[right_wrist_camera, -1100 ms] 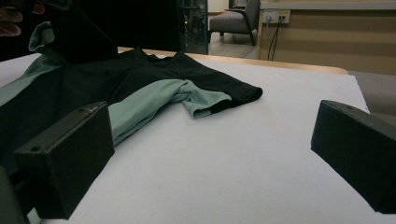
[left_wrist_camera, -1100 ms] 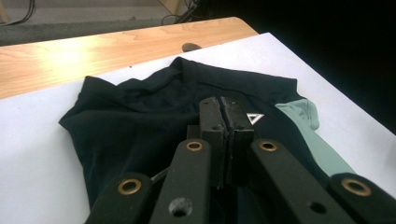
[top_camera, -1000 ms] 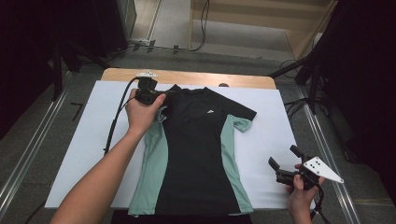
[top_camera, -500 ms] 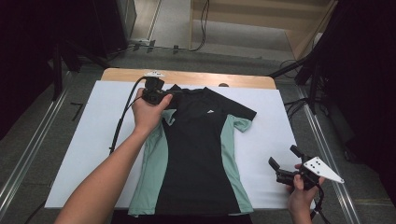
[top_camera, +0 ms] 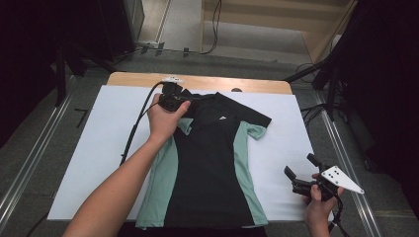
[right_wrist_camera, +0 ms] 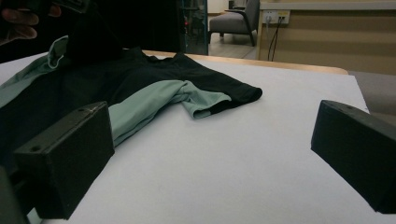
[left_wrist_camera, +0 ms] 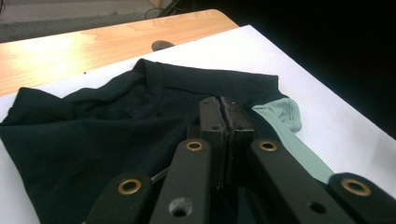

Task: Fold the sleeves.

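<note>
High view: left gripper (top_camera: 184, 98) reaches to the T-shirt (top_camera: 207, 163) shoulder on the white sheet (top_camera: 99, 128), right gripper (top_camera: 302, 175) hovers spread beside the hem. Left gripper view: jaws clenched, seemingly pinching black fabric, contact hidden. Right gripper view: jaws wide, nothing between; far sleeve (right_wrist_camera: 205, 103) crumpled.

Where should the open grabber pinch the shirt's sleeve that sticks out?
Probably at the sleeve hem. It lies flat on the white sheet, pointing toward the right gripper, whose jaws stand open. Come in low from that outer side and pinch the green cuff edge; it is thin and free.
</note>
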Available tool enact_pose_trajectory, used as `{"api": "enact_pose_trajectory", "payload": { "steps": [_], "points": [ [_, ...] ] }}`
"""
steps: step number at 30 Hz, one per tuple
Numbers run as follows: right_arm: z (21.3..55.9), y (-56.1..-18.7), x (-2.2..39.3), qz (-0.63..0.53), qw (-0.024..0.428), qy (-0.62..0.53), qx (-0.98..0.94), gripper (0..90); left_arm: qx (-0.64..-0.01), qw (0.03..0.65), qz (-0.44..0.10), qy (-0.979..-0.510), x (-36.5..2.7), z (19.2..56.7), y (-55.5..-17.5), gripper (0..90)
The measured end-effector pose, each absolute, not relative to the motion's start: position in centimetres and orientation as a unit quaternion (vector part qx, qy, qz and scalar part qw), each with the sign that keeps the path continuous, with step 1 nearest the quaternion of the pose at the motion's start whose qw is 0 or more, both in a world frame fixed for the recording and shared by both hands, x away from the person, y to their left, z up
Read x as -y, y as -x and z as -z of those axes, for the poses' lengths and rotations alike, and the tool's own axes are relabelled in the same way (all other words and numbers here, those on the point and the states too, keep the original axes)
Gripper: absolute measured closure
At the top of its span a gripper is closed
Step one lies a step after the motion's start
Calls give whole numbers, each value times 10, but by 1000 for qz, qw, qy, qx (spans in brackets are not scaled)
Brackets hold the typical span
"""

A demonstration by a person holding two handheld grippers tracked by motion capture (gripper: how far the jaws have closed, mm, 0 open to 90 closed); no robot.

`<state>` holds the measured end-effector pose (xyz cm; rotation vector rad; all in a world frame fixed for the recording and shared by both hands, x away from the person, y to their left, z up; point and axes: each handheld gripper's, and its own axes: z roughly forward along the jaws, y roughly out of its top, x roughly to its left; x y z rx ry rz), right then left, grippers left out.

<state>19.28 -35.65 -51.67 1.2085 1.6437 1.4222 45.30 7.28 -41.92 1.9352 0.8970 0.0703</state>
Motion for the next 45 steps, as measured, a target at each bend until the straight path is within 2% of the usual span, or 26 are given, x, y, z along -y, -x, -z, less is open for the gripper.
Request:
{"api": "enact_pose_trajectory", "payload": {
  "steps": [26,45],
  "points": [
    [517,-193,357,-543,322,-460,-624,0,-375,456,0,-807,-37,457,-457,883],
    [517,-194,357,-543,323,-460,-624,0,-372,410,-28,-832,-25,481,-452,883]
  ]
}}
